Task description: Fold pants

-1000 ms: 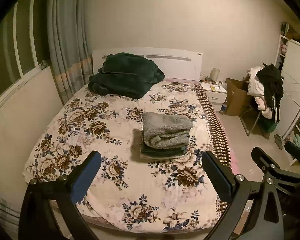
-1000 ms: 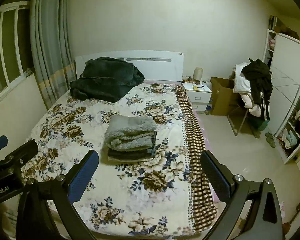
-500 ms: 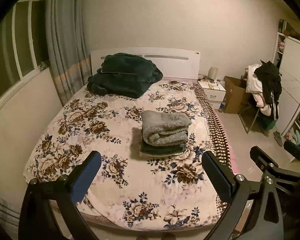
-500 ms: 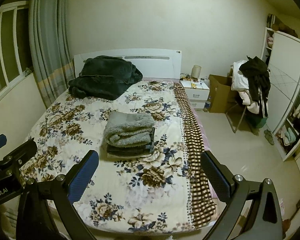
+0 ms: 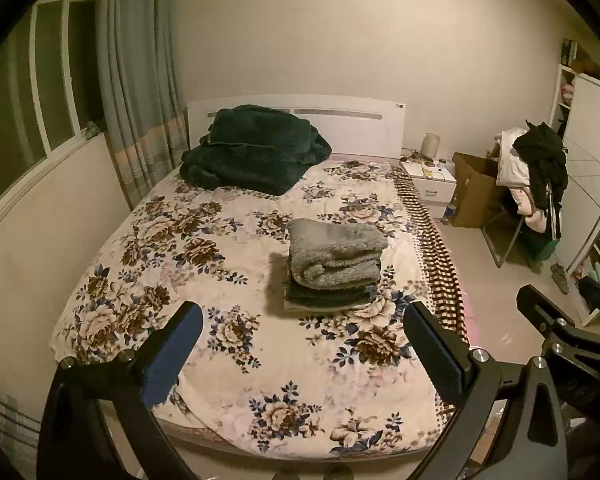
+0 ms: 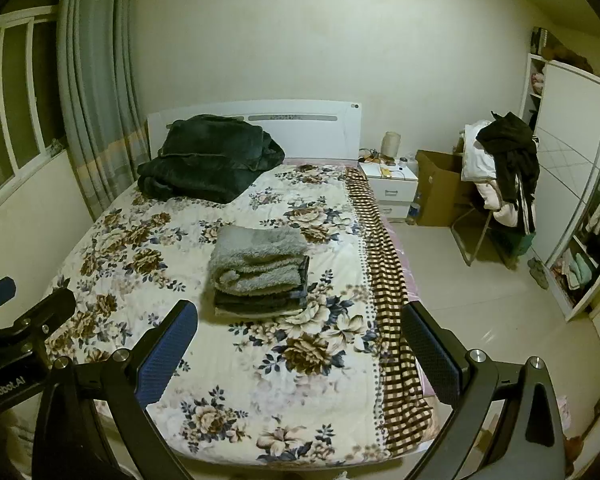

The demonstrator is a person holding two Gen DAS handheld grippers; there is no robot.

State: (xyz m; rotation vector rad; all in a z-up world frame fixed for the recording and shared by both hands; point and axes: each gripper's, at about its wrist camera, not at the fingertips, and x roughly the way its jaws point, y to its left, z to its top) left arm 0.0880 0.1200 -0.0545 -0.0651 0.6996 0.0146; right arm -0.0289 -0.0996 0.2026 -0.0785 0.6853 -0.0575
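A stack of folded pants lies on the floral bedspread, a fluffy grey pair on top of darker ones. It also shows in the right wrist view. My left gripper is open and empty, held back above the foot of the bed. My right gripper is open and empty too, well short of the stack. The right gripper's fingers show at the left view's right edge; the left gripper's fingers show at the right view's left edge.
A dark green blanket is heaped by the white headboard. A nightstand, a cardboard box and a chair piled with clothes stand right of the bed. A wardrobe lines the right wall, curtains the left.
Both grippers have drawn back and up a little from the bed, so the bed and the stack look smaller. Both stay open. The stack has not moved.
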